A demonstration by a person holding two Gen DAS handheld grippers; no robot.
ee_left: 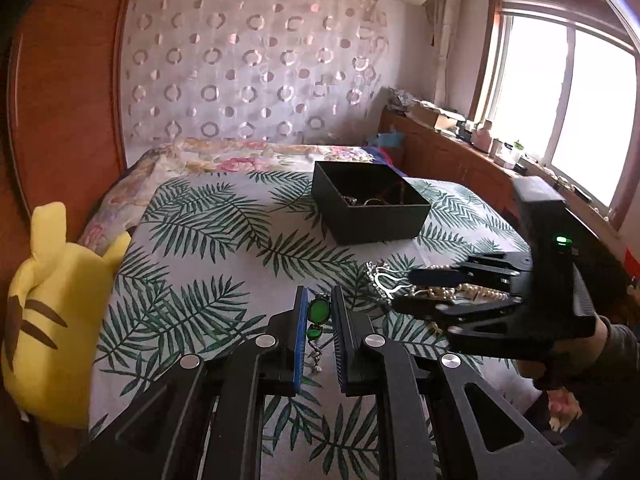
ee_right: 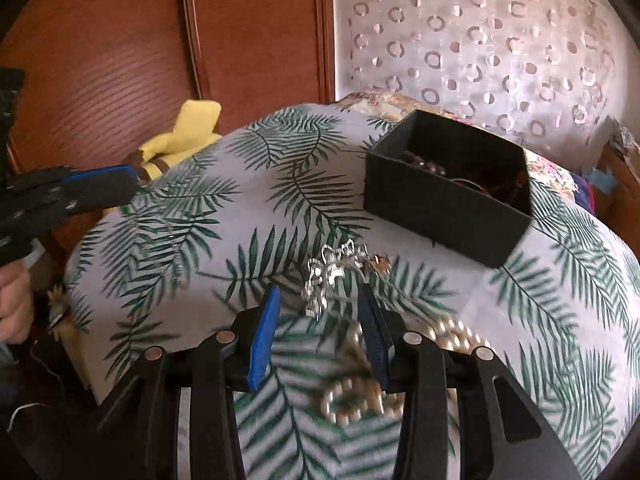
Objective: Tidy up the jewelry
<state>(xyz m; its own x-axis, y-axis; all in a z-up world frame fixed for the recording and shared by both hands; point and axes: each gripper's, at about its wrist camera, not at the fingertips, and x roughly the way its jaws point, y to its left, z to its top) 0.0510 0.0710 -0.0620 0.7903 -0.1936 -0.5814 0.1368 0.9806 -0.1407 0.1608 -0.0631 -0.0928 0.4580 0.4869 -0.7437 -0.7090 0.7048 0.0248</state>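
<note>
Nearest, our left gripper (ee_left: pixel 319 312) has its fingers clenched on a green-stone necklace (ee_left: pixel 318 311). Right of it, our right gripper (ee_right: pixel 320 332) fingers stand released above the pearl necklace (ee_right: pixel 362 398) and silver necklace (ee_right: pixel 334 276). Farther off, the black box (ee_left: pixel 370 208) of jewelry rests on the bed (ee_left: pixel 224 232).

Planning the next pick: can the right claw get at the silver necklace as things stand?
Probably yes. The right claw is open and empty, and the silver necklace lies uncovered on the leaf-print cloth just ahead of its tips. Only the pearl necklace lies close by.

Both wrist cams close, angled down (sharing black box (ee_left: pixel 370 206) (ee_right: pixel 448 196)).
</note>
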